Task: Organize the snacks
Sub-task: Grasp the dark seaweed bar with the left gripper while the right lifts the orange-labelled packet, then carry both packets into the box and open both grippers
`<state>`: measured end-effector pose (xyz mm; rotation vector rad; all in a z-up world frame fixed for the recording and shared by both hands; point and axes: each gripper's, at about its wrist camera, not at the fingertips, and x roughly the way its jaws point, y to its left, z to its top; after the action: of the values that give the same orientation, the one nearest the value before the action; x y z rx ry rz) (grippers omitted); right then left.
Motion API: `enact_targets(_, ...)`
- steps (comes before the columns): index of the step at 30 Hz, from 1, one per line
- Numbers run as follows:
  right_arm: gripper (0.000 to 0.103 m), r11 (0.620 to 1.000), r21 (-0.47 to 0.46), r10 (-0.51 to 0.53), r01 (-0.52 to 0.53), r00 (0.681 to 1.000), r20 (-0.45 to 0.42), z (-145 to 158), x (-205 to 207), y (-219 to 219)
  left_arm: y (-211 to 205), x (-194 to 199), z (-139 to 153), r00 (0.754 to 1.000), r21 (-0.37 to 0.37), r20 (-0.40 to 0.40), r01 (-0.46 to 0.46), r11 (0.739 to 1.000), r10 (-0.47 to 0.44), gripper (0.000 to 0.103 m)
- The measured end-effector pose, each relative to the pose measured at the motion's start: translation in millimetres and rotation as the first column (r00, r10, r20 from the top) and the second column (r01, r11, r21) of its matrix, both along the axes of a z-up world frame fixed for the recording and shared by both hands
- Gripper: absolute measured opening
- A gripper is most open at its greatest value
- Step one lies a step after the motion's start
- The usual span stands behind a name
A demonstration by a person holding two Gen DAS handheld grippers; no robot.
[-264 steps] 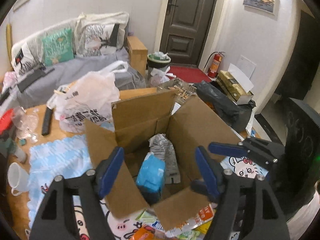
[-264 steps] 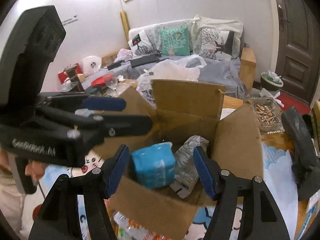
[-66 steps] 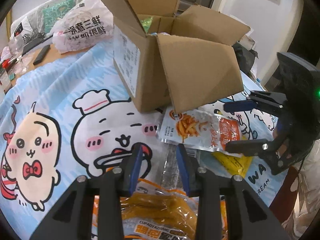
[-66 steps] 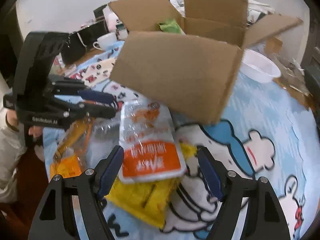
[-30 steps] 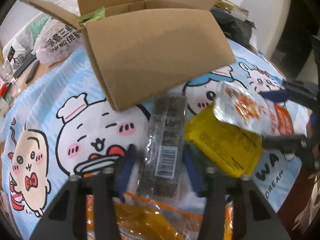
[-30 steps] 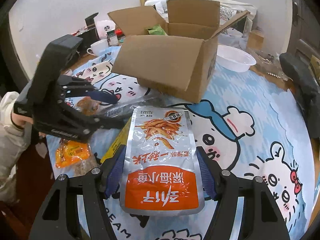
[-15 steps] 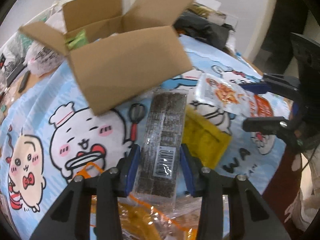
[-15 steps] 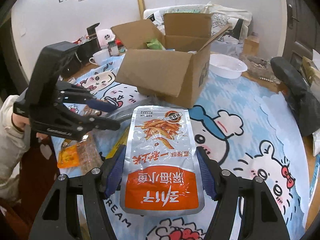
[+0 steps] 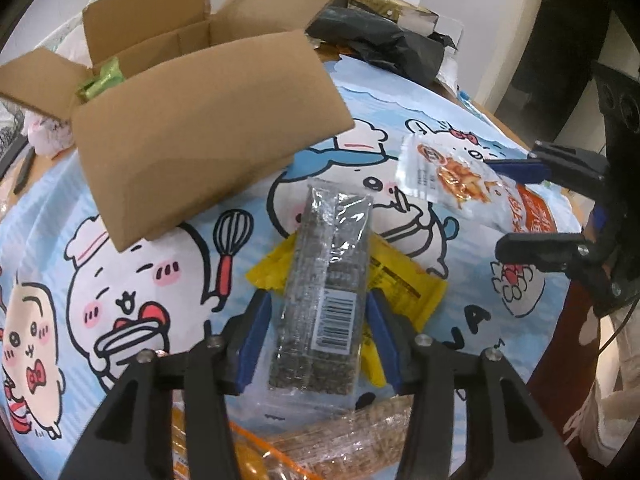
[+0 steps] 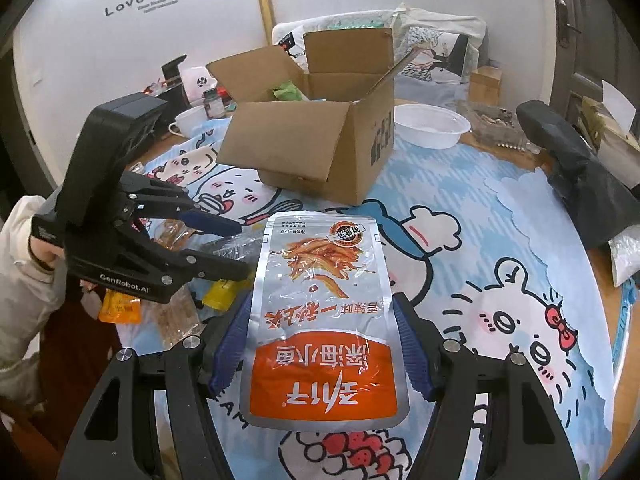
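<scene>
Left wrist view showed the left hand-held gripper [image 9: 316, 336] opening around the dark snack bar [image 9: 326, 292] above the tabletop [image 9: 48, 208], risking a drop short of the cardboard box [image 9: 192, 92], while the right hand-held gripper [image 10: 322, 344] clamped the silver pouch [image 10: 320, 316].

A lived-in home living room: a table [image 10: 472, 184] under a blue cartoon-print cloth [image 10: 500, 280], and beyond the jaws a sofa [image 10: 424, 40] piled with printed cushions [image 10: 440, 44] against a white wall bearing a "Love" decal [image 10: 124, 6]. A dark panelled door [image 10: 592, 32] stands off to the right; a mug [image 10: 188, 120], a white bowl [image 10: 432, 124] and an open cardboard box [image 10: 320, 140] crowd the table.
</scene>
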<state>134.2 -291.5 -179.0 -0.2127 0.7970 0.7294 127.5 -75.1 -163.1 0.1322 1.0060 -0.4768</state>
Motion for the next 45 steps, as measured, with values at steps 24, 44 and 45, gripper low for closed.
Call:
enact_targets(24, 0.064, 0.998, 0.065, -0.018, 0.012, 0.996, 0.082, 39.2, -15.6, -9.8, 61.0, -53.6, 65.9, 0.997, -0.179, 0.081, 0.001, 0.984, 0.014, 0.036)
enact_targets(44, 0.064, 0.991, -0.036, -0.121, 0.127, 0.981, 0.149, 94.7, 125.2, 125.6, 80.1, 120.5, 144.3, 0.955, -0.054, 0.141, -0.257, 0.965, 0.262, 0.036)
enact_targets(45, 0.064, 0.99, -0.049, -0.126, 0.134, 0.983, 0.136, 92.7, 135.0, 131.6, 78.2, 126.4, 141.0, 0.955, -0.045, 0.132, -0.261, 0.964, 0.265, 0.036)
